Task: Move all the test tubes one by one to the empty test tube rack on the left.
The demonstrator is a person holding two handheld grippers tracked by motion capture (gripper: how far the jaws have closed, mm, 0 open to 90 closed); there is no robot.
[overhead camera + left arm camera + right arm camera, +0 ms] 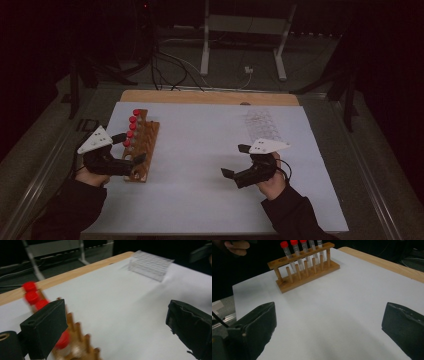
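Rack: I see the wooden rack (141, 145) near the tabletop's left edge, running from front to back, with red-capped tubes (131, 131) standing in its far holes.
Left gripper: my left gripper (131, 148) has its jaws spread wide and empty, straddling the rack's near end; I judge it is lined up to take a tube.
Right gripper: my right gripper (234, 161) hovers over bare sheet right of centre, jaws wide apart, holding nothing, probably waiting.
Clear tray: a clear plastic tray (263, 125) sits toward the back right, well apart from the rack, perhaps where tubes go.
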